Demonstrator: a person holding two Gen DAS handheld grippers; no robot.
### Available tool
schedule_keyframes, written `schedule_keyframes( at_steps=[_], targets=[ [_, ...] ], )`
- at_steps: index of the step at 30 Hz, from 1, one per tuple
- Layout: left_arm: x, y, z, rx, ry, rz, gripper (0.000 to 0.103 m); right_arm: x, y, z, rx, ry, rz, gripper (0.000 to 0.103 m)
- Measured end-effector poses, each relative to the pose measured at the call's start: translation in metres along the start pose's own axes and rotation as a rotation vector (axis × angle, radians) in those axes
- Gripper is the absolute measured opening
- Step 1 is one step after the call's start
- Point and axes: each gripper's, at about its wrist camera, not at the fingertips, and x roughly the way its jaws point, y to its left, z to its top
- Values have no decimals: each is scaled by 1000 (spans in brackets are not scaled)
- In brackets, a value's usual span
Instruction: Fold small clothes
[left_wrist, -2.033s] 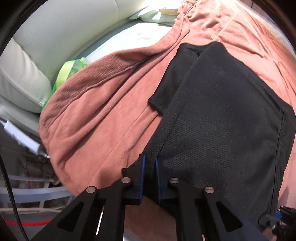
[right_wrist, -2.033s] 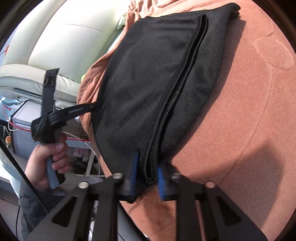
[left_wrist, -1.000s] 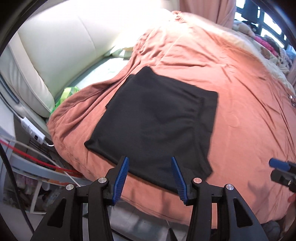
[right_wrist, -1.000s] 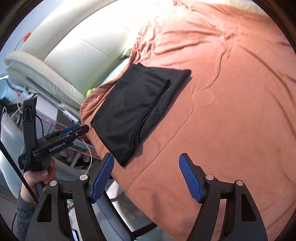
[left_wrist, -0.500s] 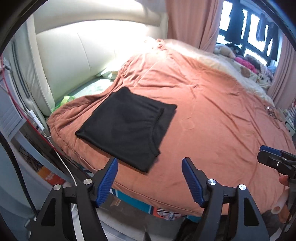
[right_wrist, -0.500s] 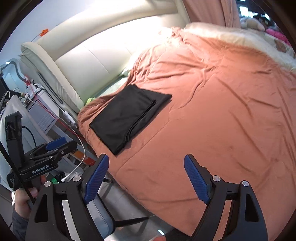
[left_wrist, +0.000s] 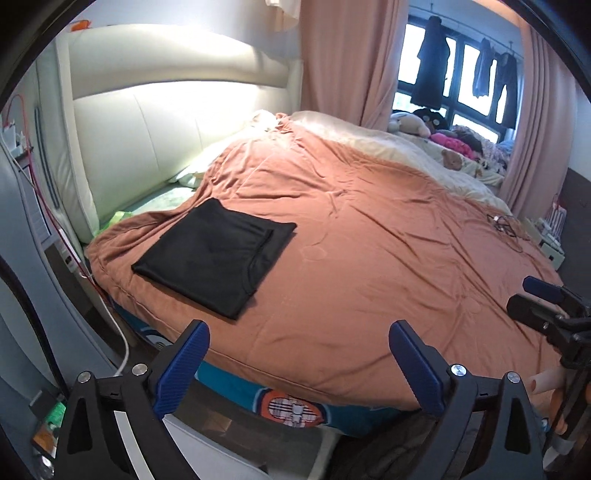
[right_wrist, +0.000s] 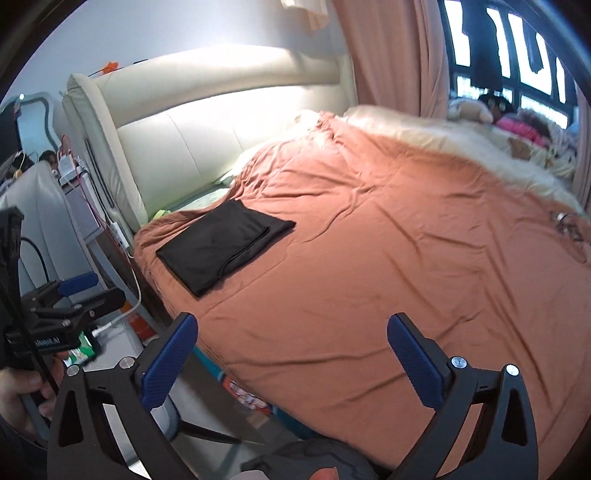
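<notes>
Folded black garment lies flat on rust-orange duvet near cream headboard.

Black shorts, rust-orange duvet, cream headboard, pink curtains, blue pads on black hand-held gripper.

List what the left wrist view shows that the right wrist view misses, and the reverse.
Only the left wrist view: the left gripper, jaws wide apart and just opened, nothing between them, and a white box beside the bed's far side.

Only the right wrist view: the right gripper, also just opened and empty, a hand holding the other gripper, and an orange clip atop the headboard.

Both: the folded black garment lying flat on the orange duvet.
</notes>
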Motion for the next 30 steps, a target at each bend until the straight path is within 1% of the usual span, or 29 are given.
schedule_keyframes(
  at_steps=[3, 6, 10, 15, 21, 25, 30],
  targets=[
    [-14, -13, -10, 12, -33, -11, 103, -19, 3, -17, -21, -36, -25, 103],
    [-28, -23, -22, 8, -65, -33, 103, -37, 0, -34, -12, -65, -35, 103],
    [-42, -37, -37, 17, -96, -40, 103, -62, -14, -59, 12, -102, -49, 103],
    [-56, -54, -55, 30, -137, -61, 103, -94, -28, -88, 32, -152, -108, 103],
    [-68, -68, -74, 27, -172, -85, 103, -125, -37, -115, 37, -191, -178, 103],
    [-78, -75, -83, 21, -196, -97, 103, -138, -38, -128, 39, -204, -210, 103],
    [-81, -83, -90, 33, -206, -97, 103, -143, -43, -139, 75, -208, -205, 103]
  ],
)
